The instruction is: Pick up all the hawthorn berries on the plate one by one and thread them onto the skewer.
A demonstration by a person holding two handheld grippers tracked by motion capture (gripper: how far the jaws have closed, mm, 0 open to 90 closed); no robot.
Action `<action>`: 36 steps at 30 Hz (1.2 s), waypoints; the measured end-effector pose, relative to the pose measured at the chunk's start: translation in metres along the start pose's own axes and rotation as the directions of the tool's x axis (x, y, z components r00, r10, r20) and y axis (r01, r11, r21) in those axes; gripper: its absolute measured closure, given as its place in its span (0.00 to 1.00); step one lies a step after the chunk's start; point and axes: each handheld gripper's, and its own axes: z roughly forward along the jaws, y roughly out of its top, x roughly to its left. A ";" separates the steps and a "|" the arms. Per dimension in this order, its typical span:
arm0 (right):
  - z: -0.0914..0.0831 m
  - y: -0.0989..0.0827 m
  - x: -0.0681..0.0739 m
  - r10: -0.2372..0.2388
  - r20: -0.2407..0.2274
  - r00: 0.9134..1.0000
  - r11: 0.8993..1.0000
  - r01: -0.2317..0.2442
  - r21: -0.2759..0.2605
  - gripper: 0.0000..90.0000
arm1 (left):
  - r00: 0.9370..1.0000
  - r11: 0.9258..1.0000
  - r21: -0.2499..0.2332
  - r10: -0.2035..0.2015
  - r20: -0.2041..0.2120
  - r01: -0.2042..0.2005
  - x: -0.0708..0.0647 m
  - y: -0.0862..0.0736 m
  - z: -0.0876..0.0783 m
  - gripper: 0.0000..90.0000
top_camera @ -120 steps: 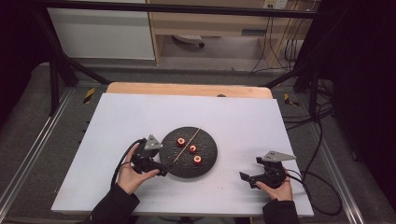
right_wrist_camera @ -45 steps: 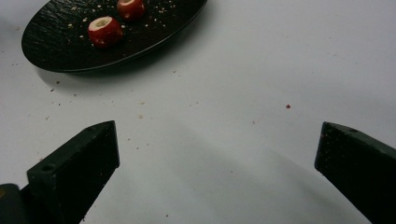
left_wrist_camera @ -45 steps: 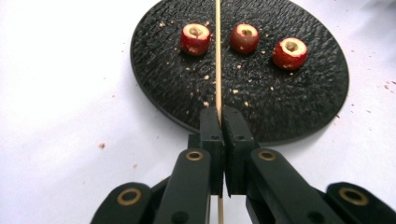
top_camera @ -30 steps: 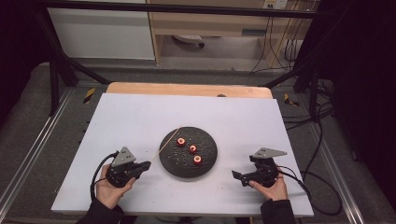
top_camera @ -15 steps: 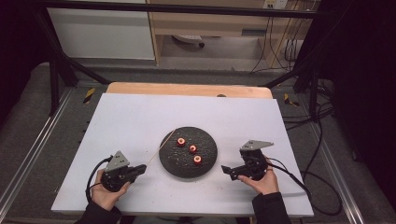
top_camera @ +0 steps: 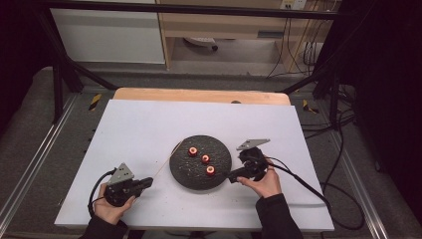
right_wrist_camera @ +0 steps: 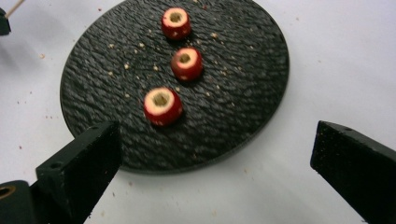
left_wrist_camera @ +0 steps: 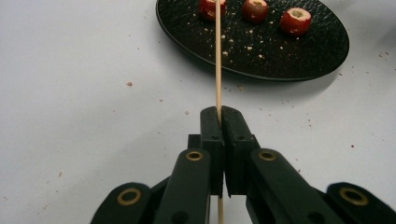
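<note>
From above, the black plate (top_camera: 200,175) sat near the middle of the white surface (top_camera: 149,124), with three small red cored fruits (top_camera: 205,159) in a slanting row on it. The left hand-held gripper (top_camera: 147,182) lay off the plate's left side, a thin wooden skewer (top_camera: 166,163) running from it up to the plate's left rim. The right hand-held gripper (top_camera: 232,175) pointed at the plate's right edge.

In the left gripper view, the jaws were clamped tight on the skewer (left_wrist_camera: 218,70), whose far end reached over the plate (left_wrist_camera: 280,60) toward the leftmost fruit (left_wrist_camera: 208,7). It looked light, stiff and easily snapped.

In the right gripper view, the jaws stood wide apart and empty, just short of the plate's near rim (right_wrist_camera: 196,156). The nearest fruit (right_wrist_camera: 162,106) looked small, light and soft, likely to roll; I would pinch it gently across its red sides, leaving the hollow clear.
</note>
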 end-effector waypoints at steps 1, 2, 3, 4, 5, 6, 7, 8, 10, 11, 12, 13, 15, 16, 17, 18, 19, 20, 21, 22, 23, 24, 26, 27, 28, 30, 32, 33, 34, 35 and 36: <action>0.002 0.004 0.002 0.000 -0.006 1.000 1.000 0.000 0.008 0.04 | 1.000 1.000 0.000 0.000 -0.001 0.000 0.000 0.000 0.000 0.97; 0.005 0.007 0.003 -0.004 -0.008 1.000 1.000 0.004 0.012 0.05 | 1.000 1.000 0.002 0.001 0.001 -0.001 0.000 0.000 0.000 0.97; 0.007 0.011 0.004 -0.009 -0.005 1.000 1.000 0.009 0.025 0.05 | 1.000 1.000 0.001 0.002 0.000 -0.002 0.000 0.000 0.001 0.97; 0.010 0.014 0.005 -0.013 -0.001 1.000 0.999 0.013 0.036 0.06 | 1.000 1.000 0.000 0.002 0.000 -0.002 0.000 0.000 0.001 0.97; 0.014 0.020 0.008 -0.020 -0.007 1.000 0.999 0.021 0.048 0.08 | 1.000 1.000 0.002 0.003 0.001 -0.003 0.000 0.000 0.001 0.97; 0.014 0.020 0.008 -0.020 -0.007 1.000 0.999 0.021 0.048 0.08 | 1.000 1.000 0.001 0.003 0.000 -0.003 0.000 -0.001 0.001 0.97; 0.019 0.026 0.010 -0.017 -0.014 1.000 0.998 0.018 0.067 0.10 | 1.000 1.000 0.002 0.003 0.000 -0.003 0.000 -0.001 0.000 0.97; 0.019 0.026 0.010 -0.017 -0.014 1.000 0.998 0.018 0.067 0.10 | 1.000 1.000 0.002 0.004 0.001 -0.004 0.000 -0.001 0.001 0.97; 0.023 0.030 0.013 -0.015 -0.018 1.000 0.996 0.016 0.087 0.13 | 1.000 1.000 0.003 0.005 0.001 -0.005 0.000 -0.001 0.001 0.97; 0.029 0.034 0.015 -0.024 -0.020 1.000 0.993 0.026 0.113 0.16 | 1.000 1.000 0.001 0.003 0.001 -0.003 0.000 -0.001 0.000 0.97; 0.029 0.034 0.015 -0.024 -0.020 1.000 0.993 0.026 0.113 0.16 | 1.000 1.000 0.001 0.004 0.000 -0.004 0.000 -0.001 0.000 0.97; 0.031 0.036 0.016 -0.023 -0.022 0.999 0.991 0.026 0.130 0.19 | 1.000 1.000 0.001 0.004 0.000 -0.004 0.000 -0.001 0.000 0.97; 0.036 0.039 0.018 -0.029 -0.031 0.999 0.987 0.034 0.158 0.23 | 1.000 1.000 0.002 0.007 0.001 -0.007 0.000 -0.001 0.001 0.97; 0.041 0.041 0.021 -0.029 -0.036 0.999 0.981 0.035 0.193 0.27 | 1.000 1.000 0.001 0.009 0.003 -0.009 -0.001 -0.001 0.001 0.97; 0.041 0.041 0.021 -0.029 -0.036 0.999 0.981 0.035 0.193 0.27 | 1.000 1.000 0.002 0.011 0.002 -0.011 -0.001 -0.001 0.001 0.97; 0.043 0.042 0.021 -0.029 -0.040 0.999 0.977 0.037 0.208 0.29 | 1.000 1.000 0.003 0.013 0.002 -0.013 -0.001 -0.001 0.001 0.97; 0.045 0.043 0.022 -0.026 -0.044 0.999 0.974 0.035 0.223 0.31 | 1.000 1.000 0.004 0.014 0.002 -0.014 -0.001 -0.001 0.001 0.97; 0.047 0.044 0.023 -0.031 -0.044 0.999 0.971 0.041 0.237 0.34 | 1.000 1.000 0.004 0.014 0.001 -0.014 -0.001 -0.001 0.001 0.97; 0.049 0.045 0.024 -0.028 -0.045 0.999 0.968 0.038 0.247 0.35 | 1.000 1.000 0.005 0.016 0.002 -0.016 -0.001 -0.001 0.002 0.97; 0.050 0.046 0.025 -0.030 -0.046 0.998 0.965 0.041 0.258 0.38 | 1.000 1.000 0.006 0.018 0.002 -0.018 -0.001 -0.001 0.002 0.97; 0.052 0.047 0.025 -0.030 -0.054 0.998 0.961 0.044 0.274 0.39 | 1.000 1.000 0.006 0.019 0.002 -0.019 -0.001 -0.001 0.002 0.97; 0.053 0.048 0.026 -0.027 -0.057 0.998 0.958 0.043 0.282 0.41 | 1.000 1.000 0.007 0.019 0.003 -0.019 -0.001 -0.001 0.002 0.97; 0.057 0.050 0.026 -0.012 -0.063 0.998 0.951 0.031 0.306 0.44 | 1.000 1.000 0.006 0.020 0.003 -0.020 -0.001 -0.001 0.002 0.97; 0.058 0.051 0.026 -0.005 -0.065 0.998 0.947 0.025 0.319 0.46 | 1.000 1.000 0.006 0.019 0.003 -0.019 -0.001 -0.001 0.002 0.97; 0.060 0.051 0.025 -0.005 -0.066 0.998 0.942 0.027 0.335 0.48 | 1.000 1.000 0.007 0.019 0.003 -0.019 -0.001 -0.001 0.002 0.97; 0.062 0.052 0.024 0.001 -0.075 0.997 0.937 0.025 0.348 0.51 | 1.000 1.000 0.007 0.018 0.004 -0.018 -0.001 -0.001 0.002 0.97; 0.065 0.053 0.024 0.015 -0.080 0.997 0.930 0.015 0.368 0.53 | 1.000 1.000 0.008 0.019 0.005 -0.019 -0.001 -0.001 0.002 0.97; 0.066 0.054 0.024 0.021 -0.080 0.997 0.928 0.010 0.373 0.54 | 1.000 1.000 0.009 0.018 0.005 -0.018 -0.001 -0.001 0.002 0.97; 0.067 0.054 0.023 0.026 -0.088 0.996 0.926 0.009 0.378 0.55 | 1.000 1.000 0.009 0.018 0.005 -0.018 -0.001 -0.001 0.002 0.97; 0.068 0.054 0.024 0.039 -0.088 0.995 0.925 -0.003 0.379 0.56 | 1.000 1.000 0.010 0.018 0.006 -0.018 -0.001 -0.001 0.002 0.97; 0.069 0.055 0.024 0.042 -0.094 0.995 0.924 -0.003 0.383 0.57 | 1.000 1.000 0.009 0.018 0.005 -0.018 -0.001 -0.001 0.002 0.97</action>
